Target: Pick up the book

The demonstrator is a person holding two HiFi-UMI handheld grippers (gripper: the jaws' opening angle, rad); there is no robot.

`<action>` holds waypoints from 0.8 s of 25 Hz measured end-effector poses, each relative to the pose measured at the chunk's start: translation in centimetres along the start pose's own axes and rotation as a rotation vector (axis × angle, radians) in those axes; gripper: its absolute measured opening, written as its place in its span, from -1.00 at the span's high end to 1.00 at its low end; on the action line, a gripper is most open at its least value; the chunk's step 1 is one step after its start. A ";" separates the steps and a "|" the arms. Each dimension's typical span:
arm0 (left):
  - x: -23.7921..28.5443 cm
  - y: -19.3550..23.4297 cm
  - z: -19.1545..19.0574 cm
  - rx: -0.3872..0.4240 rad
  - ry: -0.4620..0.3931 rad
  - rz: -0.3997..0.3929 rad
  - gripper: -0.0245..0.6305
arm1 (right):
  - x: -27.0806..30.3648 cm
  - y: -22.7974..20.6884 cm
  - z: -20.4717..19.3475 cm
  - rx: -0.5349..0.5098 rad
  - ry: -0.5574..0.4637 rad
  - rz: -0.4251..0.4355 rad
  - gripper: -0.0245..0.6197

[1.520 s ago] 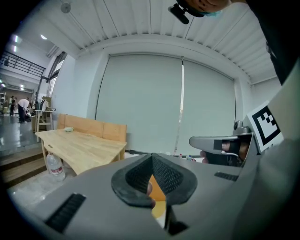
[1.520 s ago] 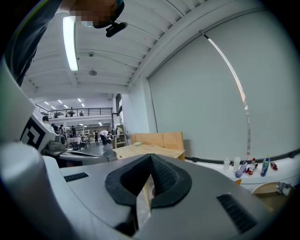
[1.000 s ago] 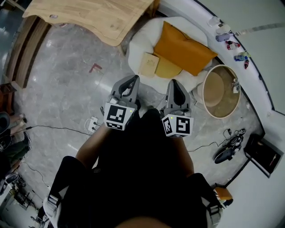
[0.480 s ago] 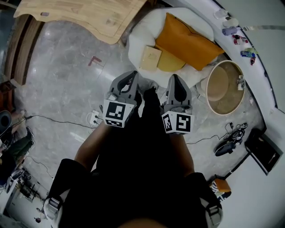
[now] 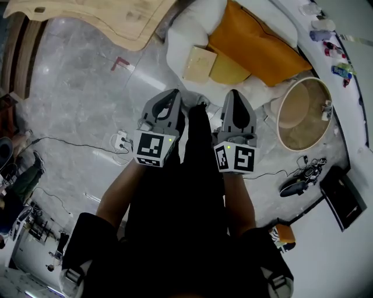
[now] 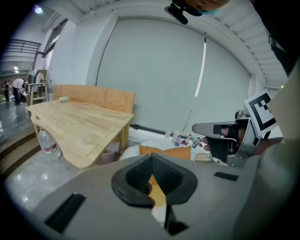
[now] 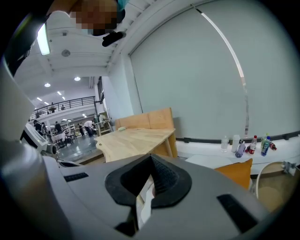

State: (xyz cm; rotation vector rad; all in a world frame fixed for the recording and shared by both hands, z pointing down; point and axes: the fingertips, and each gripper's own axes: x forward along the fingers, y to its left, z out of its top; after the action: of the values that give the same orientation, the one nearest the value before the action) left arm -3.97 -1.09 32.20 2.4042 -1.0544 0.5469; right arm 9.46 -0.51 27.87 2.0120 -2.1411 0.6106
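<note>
The book (image 5: pixel 200 63) is a pale cream square lying on the seat of a white armchair (image 5: pixel 183 38), seen in the head view ahead of both grippers. A flat yellow piece (image 5: pixel 229 70) lies against its right side. My left gripper (image 5: pixel 173 96) hangs just short of the chair's front edge, shut and empty. My right gripper (image 5: pixel 235 96) is level with it to the right, also shut with nothing held. In the left gripper view the left gripper (image 6: pixel 151 157) shows its pads meeting, with a sliver of yellow seen below them. The right gripper (image 7: pixel 151 157) looks the same in its own view.
An orange cushion (image 5: pixel 262 49) leans at the back of the chair. A round tan side table (image 5: pixel 306 113) stands to the right, and a wooden table (image 5: pixel 105 17) at the upper left. A power strip (image 5: pixel 121 141) and cables lie on the marble floor. Small bottles (image 5: pixel 329 46) line the window ledge.
Both grippers have sunk and come nearer the white chair, which now sits closer in the head view. Their jaws stayed shut throughout.
</note>
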 end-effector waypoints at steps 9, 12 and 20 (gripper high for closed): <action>5.9 3.2 -5.6 -0.038 0.047 0.064 0.92 | 4.0 -2.1 -6.7 0.020 0.079 0.011 0.91; 7.8 3.9 -7.3 -0.036 0.055 0.075 0.92 | 5.2 -2.7 -8.9 0.034 0.096 0.014 0.91; 11.8 4.6 -13.8 -0.069 0.106 0.060 0.92 | 7.9 -4.1 -15.6 0.075 0.161 0.006 0.91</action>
State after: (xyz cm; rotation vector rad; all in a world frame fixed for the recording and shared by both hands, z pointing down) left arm -2.43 -3.05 50.78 2.2640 -1.0849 0.6407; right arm 10.09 -1.95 45.80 1.9203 -2.0607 0.8356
